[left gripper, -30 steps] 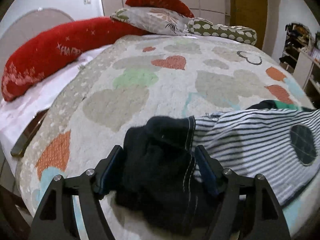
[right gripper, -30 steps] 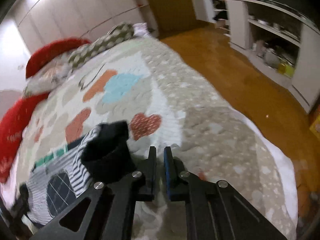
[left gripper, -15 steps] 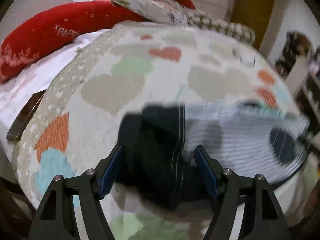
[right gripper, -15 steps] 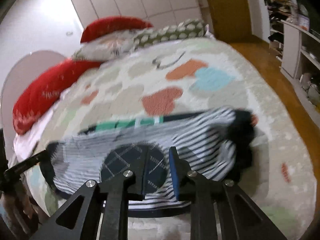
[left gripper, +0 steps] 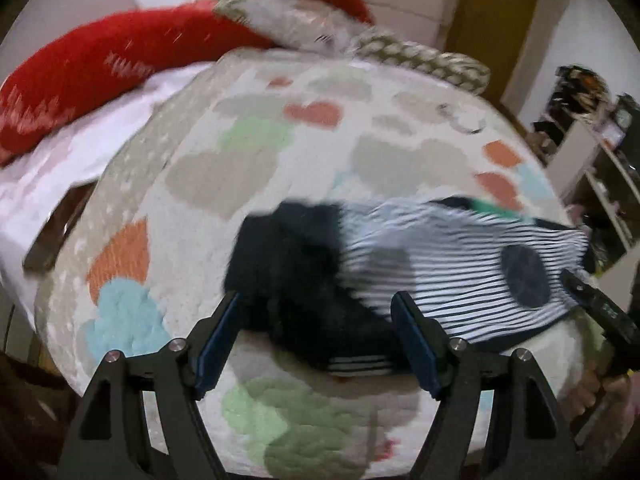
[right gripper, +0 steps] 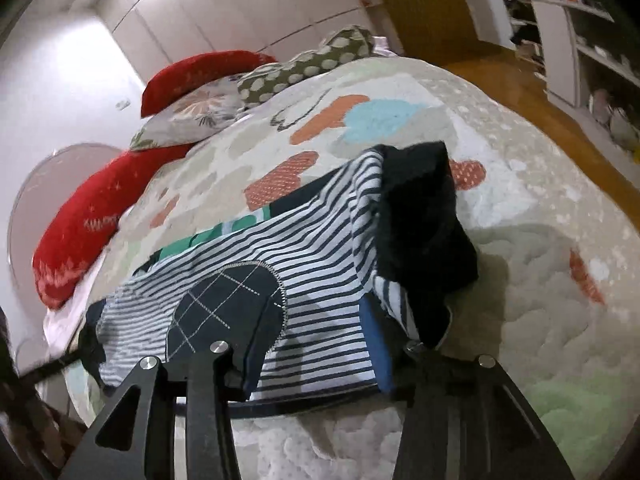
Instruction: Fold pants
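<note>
Striped pants (left gripper: 444,268) with a dark round knee patch and a dark navy cuff part (left gripper: 296,264) lie folded on the bed near its front edge. My left gripper (left gripper: 316,340) is open, its jaws astride the near edge of the dark part. In the right wrist view the pants (right gripper: 304,264) lie with the patch (right gripper: 228,308) in front and a dark end (right gripper: 420,224) bunched up at the right. My right gripper (right gripper: 316,354) is open, its blue pads on either side of the striped front edge. The right gripper's tip shows in the left wrist view (left gripper: 592,304).
The bed has a quilt with coloured hearts (left gripper: 256,168). Red pillows (left gripper: 92,80) and patterned pillows (right gripper: 304,68) lie at the head. A wooden floor (right gripper: 540,92) and white shelves (right gripper: 580,40) are to the right of the bed.
My right gripper has opened from shut and swung over to the striped pants. My left gripper stayed open and drew back a little from the dark part.
</note>
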Demonstrator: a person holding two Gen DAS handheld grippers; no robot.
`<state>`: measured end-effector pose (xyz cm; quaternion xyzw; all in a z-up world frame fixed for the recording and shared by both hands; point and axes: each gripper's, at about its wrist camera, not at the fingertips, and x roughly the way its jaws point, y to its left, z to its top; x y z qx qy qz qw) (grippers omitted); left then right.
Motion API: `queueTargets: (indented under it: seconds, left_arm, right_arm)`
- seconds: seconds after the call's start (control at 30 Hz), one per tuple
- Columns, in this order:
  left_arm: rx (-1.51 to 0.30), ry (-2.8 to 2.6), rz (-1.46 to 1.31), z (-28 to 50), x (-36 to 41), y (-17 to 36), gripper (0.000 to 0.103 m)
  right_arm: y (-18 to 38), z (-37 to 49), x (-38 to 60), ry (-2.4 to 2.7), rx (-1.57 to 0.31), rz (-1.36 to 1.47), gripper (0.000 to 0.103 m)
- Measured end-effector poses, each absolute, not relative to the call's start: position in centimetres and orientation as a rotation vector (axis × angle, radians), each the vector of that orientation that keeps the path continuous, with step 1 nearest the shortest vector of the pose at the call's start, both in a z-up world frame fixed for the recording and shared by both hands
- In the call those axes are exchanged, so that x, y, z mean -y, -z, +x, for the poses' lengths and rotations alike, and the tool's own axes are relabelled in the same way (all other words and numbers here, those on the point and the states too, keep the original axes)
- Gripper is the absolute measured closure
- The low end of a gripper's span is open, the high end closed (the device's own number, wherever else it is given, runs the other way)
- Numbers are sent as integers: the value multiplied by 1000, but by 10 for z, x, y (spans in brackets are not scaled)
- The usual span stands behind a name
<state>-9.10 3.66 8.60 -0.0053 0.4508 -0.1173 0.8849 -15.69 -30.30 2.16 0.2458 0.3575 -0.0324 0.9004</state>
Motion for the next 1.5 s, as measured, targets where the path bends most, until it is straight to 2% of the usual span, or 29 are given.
queueTargets:
  seconds: [0.2, 0.33, 0.37, 0.4, 0.43, 0.53, 0.6, 0.63, 0.8, 1.0, 1.23, 1.27, 1.3, 1.33, 1.37, 1.43, 1.5]
  left_arm:
    - [-914, 383, 41, -83, 28, -112, 28]
    - [-957, 516, 40, -72, 82, -114, 28]
    - [-974, 543, 63, -69, 98, -113, 28]
    - [-988, 562, 83, -66, 111, -112, 28]
    - [-1000, 583, 106, -63, 124, -111, 28]
    - [-1023, 653, 170, -53, 168, -109, 28]
    - [-1047, 711, 195, -44, 201, -106, 28]
    - [-1066, 740, 209, -39, 219, -104, 28]
    - [-1179, 866, 240, -15, 293, -85, 28]
    - [-1277, 941, 321, -1, 348, -54, 28]
    - [-1320, 977, 447, -9, 380, -27, 14]
    - [-1313, 969, 465, -11, 382, -26, 15]
    - [-1299, 955, 491, -14, 383, -28, 23]
    - [-1276, 944, 507, -16, 382, -31, 52]
    - [-1258, 942, 516, -17, 379, -34, 74]
    - [-1268, 986, 426, -15, 364, -46, 82]
    - [-1247, 997, 354, -13, 345, -58, 82]
  right_arm:
    - [-60, -171, 308, -19, -614, 489, 59]
    - [-33, -149, 335, -14, -689, 610, 59]
    - [-21, -150, 350, 42, -704, 673, 75]
    - [-16, -157, 360, 35, -680, 752, 83]
    - [-15, -171, 371, 36, -631, 837, 83]
    - [-33, -196, 373, 123, -559, 754, 79]
    - [-45, -207, 368, 191, -553, 653, 48]
    - [-46, -207, 367, 190, -563, 636, 46]
    - [-30, -205, 366, 151, -637, 643, 46]
    - [-27, -194, 369, 101, -660, 655, 46]
    - [-19, -168, 361, 61, -721, 596, 45]
    - [-17, -164, 359, 54, -723, 587, 45]
    - [-16, -160, 359, 46, -720, 586, 51]
    - [-15, -158, 359, 40, -716, 590, 58]
    - [-15, -157, 362, 32, -713, 611, 76]
    - [-17, -158, 367, -13, -687, 674, 82]
    - [-23, -160, 363, -21, -669, 661, 83]
